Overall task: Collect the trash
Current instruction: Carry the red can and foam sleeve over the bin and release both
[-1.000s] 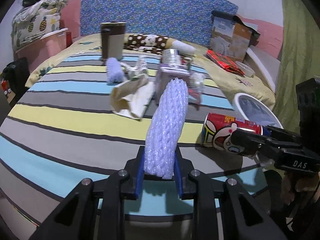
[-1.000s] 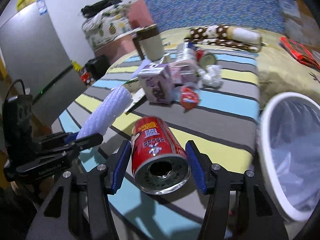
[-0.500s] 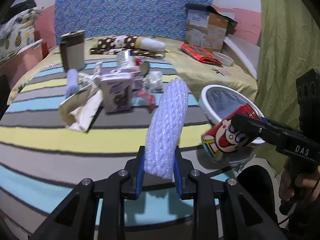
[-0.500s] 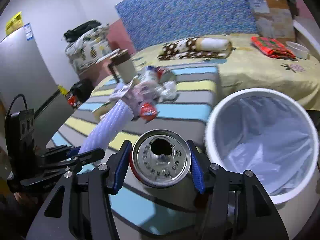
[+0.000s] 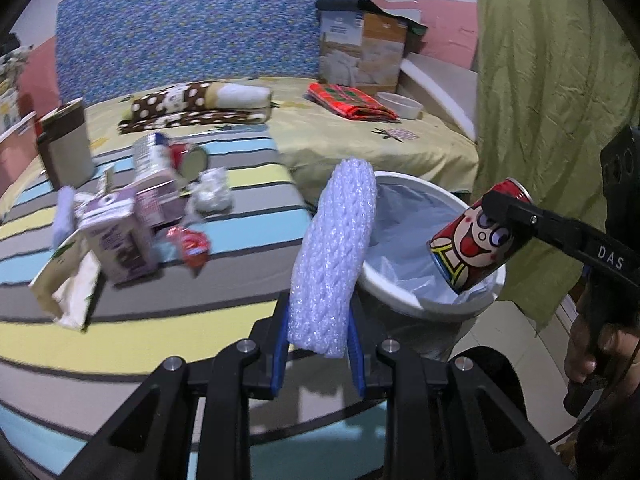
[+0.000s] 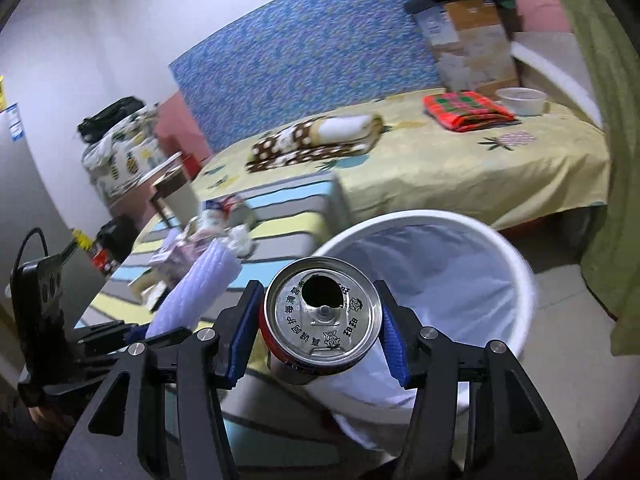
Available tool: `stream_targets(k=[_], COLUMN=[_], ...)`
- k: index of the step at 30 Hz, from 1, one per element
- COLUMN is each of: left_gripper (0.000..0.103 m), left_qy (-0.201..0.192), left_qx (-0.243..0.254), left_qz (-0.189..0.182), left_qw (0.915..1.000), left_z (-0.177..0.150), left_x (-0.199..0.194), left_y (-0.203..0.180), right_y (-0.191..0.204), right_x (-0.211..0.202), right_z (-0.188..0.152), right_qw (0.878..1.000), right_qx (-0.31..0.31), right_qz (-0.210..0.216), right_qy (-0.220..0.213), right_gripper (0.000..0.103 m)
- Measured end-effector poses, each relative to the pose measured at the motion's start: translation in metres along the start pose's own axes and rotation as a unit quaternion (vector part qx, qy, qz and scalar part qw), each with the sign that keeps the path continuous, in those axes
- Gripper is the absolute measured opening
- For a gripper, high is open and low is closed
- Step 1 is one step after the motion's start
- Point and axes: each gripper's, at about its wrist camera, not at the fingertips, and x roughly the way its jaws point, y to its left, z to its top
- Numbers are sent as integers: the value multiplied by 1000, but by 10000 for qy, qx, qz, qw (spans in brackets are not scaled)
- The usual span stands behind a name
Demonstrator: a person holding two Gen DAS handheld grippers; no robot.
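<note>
My left gripper (image 5: pixel 318 336) is shut on a white foam net sleeve (image 5: pixel 334 256), held upright beside the near rim of the white trash bin (image 5: pixel 416 304). My right gripper (image 6: pixel 320 332) is shut on a red drink can (image 6: pixel 322 320), its opened top facing the camera, held over the near edge of the lined bin (image 6: pixel 516 264). In the left wrist view the can (image 5: pixel 476 236) hangs tilted above the bin's right side. The sleeve also shows in the right wrist view (image 6: pixel 196 292), left of the can.
More trash lies on the striped table (image 5: pixel 160 320): a purple carton (image 5: pixel 120 232), a paper bag (image 5: pixel 64 292), a red wrapper (image 5: pixel 192 244), crumpled paper (image 5: pixel 212 196), a tin can (image 5: pixel 150 156). A brown-lidded box (image 5: pixel 66 144) stands at the left. A bed (image 5: pixel 360 140) lies behind.
Both grippers swung right from the table toward the bin. The can was lifted off the table and now hangs over the bin; the foam sleeve came along to the bin's rim.
</note>
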Motion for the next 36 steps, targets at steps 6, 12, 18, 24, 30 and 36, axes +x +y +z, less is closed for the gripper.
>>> stream_targets(k=[6,12,18,24,30,36], left_gripper=[27,27,27,41,51,52], left_qy=[106,258,359,366,333,304], left_qx=[159,276,310,312,286,218], left_qz=[-197,-330,-393,-474,-576,-599], left_qw=[9996,9987,9981,9977,9974,9975], left_z=[13,17,20,22,23,21], left_x=[20,38,50,55,56,52], left_y=[-19,-36,-43,-47,-48,-44], right_y=[-18,-34,-45,-51,-56,-54], right_x=[3,9,13,14,12,6], right_z=[-1,-7,-12,-15,-18,-15], right_qw=[9994,9986,9979,9969,9962,9964], right_qx=[128,224,319,366,404,367], right_qz=[-326,-469,-492,-560,-630,-677], right_qy=[-25,110,287,419,443,352], right_gripper=[56,56,56,57,58,60])
